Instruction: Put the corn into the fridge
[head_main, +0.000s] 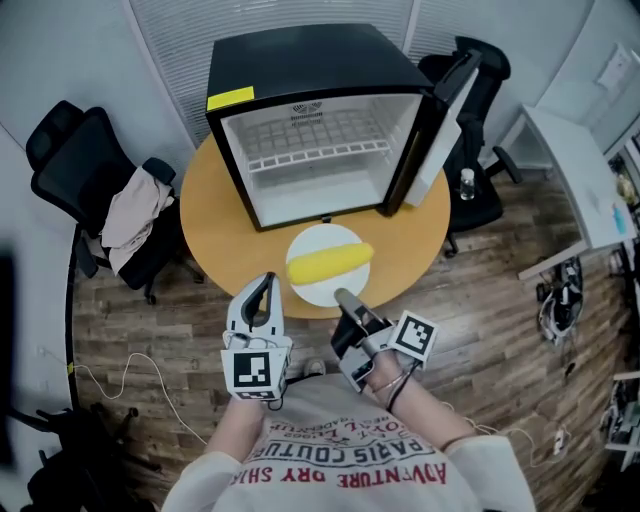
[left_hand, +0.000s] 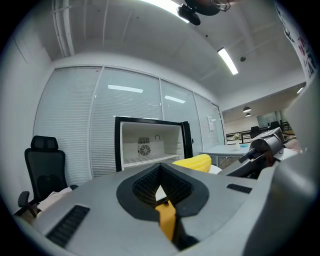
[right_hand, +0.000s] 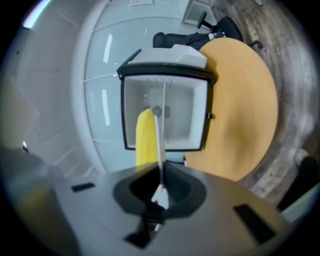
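Observation:
A yellow corn cob (head_main: 330, 264) lies on a white plate (head_main: 322, 234), held over the near edge of the round wooden table (head_main: 215, 235). My right gripper (head_main: 343, 296) is shut on the plate's near rim. In the right gripper view the plate (right_hand: 161, 145) shows edge-on between the jaws, with the corn (right_hand: 145, 137) beside it. My left gripper (head_main: 264, 282) hovers just left of the plate, shut with nothing in it. The black mini fridge (head_main: 310, 60) stands on the table beyond the plate. Its door (head_main: 445, 120) is swung open to the right, and its white inside holds a wire shelf.
A black office chair (head_main: 70, 160) with a pale garment (head_main: 135, 215) draped on it stands left of the table. Another chair and a small bottle (head_main: 467, 183) are behind the fridge door. A white desk (head_main: 580, 180) is at the right. Cables lie on the wood floor.

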